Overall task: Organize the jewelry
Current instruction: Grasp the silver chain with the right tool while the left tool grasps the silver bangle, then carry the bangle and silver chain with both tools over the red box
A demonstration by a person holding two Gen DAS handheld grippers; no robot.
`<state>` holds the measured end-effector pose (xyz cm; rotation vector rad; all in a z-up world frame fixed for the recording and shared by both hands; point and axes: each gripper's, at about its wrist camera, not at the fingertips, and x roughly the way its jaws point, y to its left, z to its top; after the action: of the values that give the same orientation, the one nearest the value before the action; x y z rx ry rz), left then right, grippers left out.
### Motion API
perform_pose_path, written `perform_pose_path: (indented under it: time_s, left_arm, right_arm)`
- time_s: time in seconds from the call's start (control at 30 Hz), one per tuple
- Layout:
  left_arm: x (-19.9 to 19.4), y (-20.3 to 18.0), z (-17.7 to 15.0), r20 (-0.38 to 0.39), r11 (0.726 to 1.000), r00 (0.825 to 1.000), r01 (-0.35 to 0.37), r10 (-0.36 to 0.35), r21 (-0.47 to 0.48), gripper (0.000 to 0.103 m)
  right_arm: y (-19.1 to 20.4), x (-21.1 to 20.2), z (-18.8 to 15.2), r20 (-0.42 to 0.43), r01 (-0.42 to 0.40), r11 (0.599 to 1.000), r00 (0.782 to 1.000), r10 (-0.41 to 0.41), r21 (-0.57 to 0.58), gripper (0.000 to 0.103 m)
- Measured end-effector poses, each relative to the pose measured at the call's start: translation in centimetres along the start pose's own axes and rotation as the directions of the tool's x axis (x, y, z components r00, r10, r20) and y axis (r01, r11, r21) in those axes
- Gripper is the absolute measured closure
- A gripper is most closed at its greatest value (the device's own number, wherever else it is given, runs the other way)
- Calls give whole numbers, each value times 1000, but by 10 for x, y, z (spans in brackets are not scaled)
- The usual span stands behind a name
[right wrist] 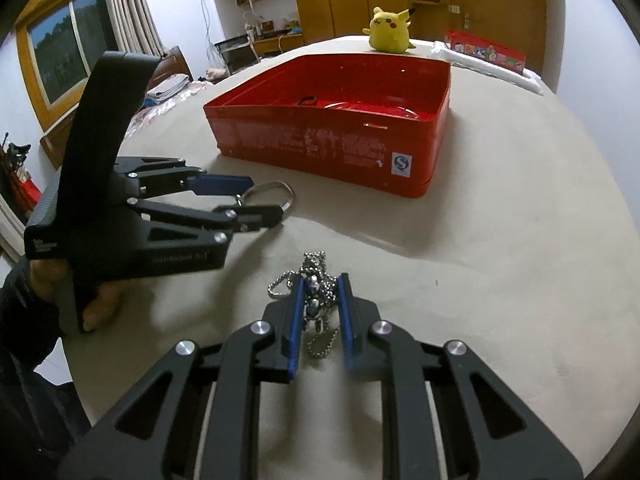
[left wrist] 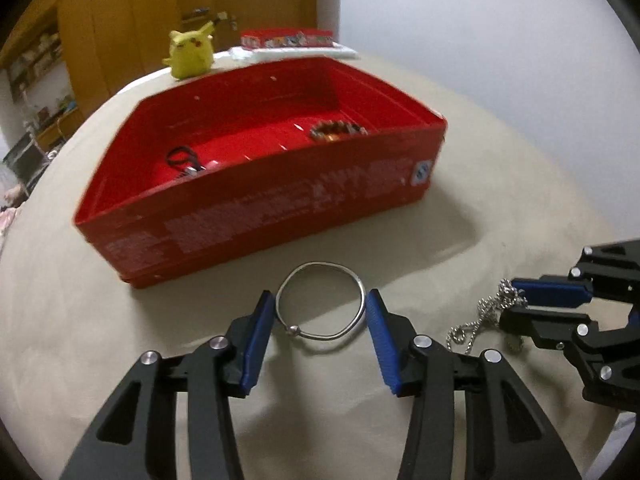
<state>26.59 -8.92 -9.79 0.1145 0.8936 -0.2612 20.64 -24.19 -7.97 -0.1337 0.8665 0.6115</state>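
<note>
A silver bangle (left wrist: 320,304) lies on the beige table just in front of the red box (left wrist: 280,208). My left gripper (left wrist: 320,300) is open, its blue pads on either side of the bangle, which also shows in the right wrist view (right wrist: 267,197). A silver ball-chain necklace with a bear pendant (right wrist: 316,296) lies on the table. My right gripper (right wrist: 320,284) straddles the pendant with its jaws partly open and a gap on each side. The box (right wrist: 332,148) holds a beaded bracelet (left wrist: 338,131) and a black cord item (left wrist: 184,160).
A yellow plush toy (right wrist: 390,30) stands behind the box at the table's far edge. A flat red packet (right wrist: 486,50) lies on white wrapping at the far right. The left gripper's body and hand (right wrist: 100,200) fill the left of the right wrist view.
</note>
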Motion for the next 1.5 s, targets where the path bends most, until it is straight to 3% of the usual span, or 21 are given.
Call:
perform_pose_path:
  time_s: [0.33, 1.5]
  left_arm:
    - [-38, 2, 6, 90, 1000, 996, -17, 16, 8, 56]
    - [-102, 12, -7, 181, 999, 982, -45, 50, -27, 56]
  right_arm:
    - [6, -13, 2, 29, 15, 1000, 999, -14, -12, 88]
    - [29, -57, 10, 109, 52, 998, 993, -47, -46, 88]
